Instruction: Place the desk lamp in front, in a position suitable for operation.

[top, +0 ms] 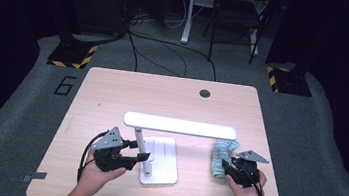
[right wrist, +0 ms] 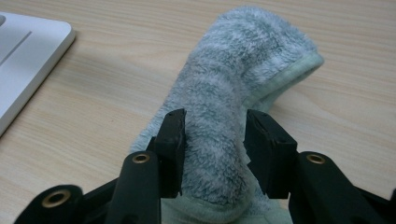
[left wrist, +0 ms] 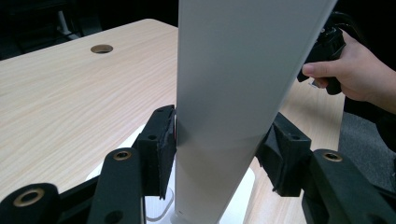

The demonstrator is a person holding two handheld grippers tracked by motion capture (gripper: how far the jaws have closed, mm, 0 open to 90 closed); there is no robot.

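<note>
beside lamp (top: 156,146) — right gripper (right wrist: 214,135) pinches folded cloth (right wrist: 233,107)

Desk lamp (top: 168,132) looks like smooth matt white plastic or painted metal, the cloth (right wrist: 233,107) is fluffy grey-green terry with a stitched hem, table (top: 112,95) is pale wood-grain laminate, gripper pads (left wrist: 161,149) rough black foam.

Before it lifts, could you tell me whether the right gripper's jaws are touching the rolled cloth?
Touching: the right gripper view shows both jaws pressed into the rolled cloth.
</note>
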